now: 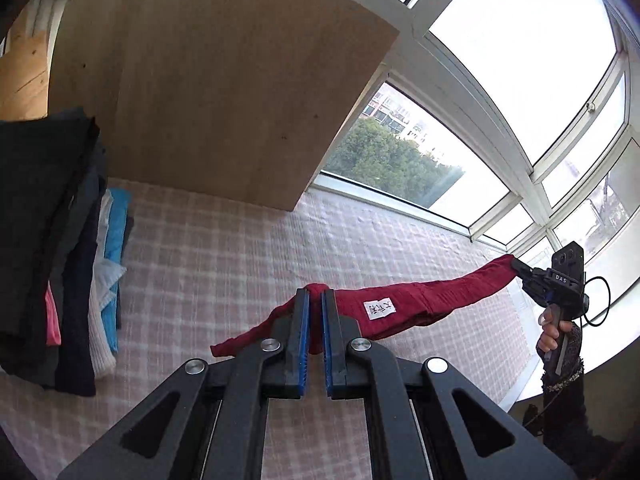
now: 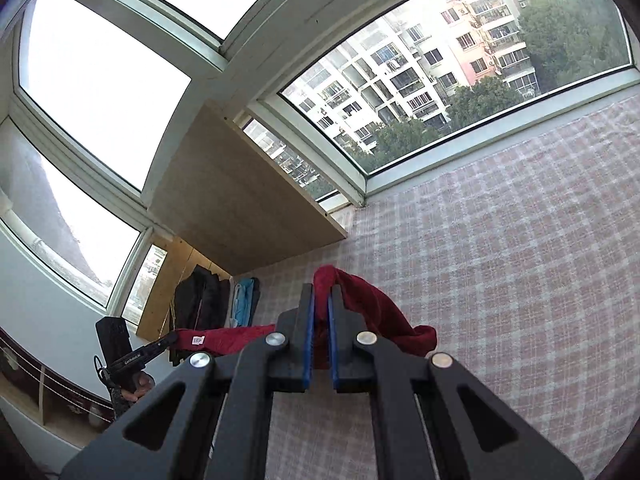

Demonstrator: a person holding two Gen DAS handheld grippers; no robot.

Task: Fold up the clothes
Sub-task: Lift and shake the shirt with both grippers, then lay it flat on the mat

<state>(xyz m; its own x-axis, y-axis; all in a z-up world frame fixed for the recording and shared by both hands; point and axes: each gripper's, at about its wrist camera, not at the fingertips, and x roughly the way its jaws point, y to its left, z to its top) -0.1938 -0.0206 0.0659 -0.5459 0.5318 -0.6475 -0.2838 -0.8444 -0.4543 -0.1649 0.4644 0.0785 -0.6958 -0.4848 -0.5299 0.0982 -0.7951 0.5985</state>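
Observation:
A dark red garment (image 1: 420,304) with a small white label hangs stretched in the air above the checked bed cover (image 1: 224,248). My left gripper (image 1: 316,300) is shut on one end of it, cloth bunched between the blue pads. The other end runs to my right gripper (image 1: 520,270), held by a hand at the right. In the right wrist view, my right gripper (image 2: 321,300) is shut on a fold of the red garment (image 2: 372,312), which drapes to the right and stretches left to my left gripper (image 2: 170,340).
A stack of folded clothes (image 1: 60,248) in black, navy, white, blue and pink stands at the left on the bed. A wooden panel (image 1: 224,80) rises behind it. Large windows (image 2: 440,80) line the far side of the checked bed cover (image 2: 520,260).

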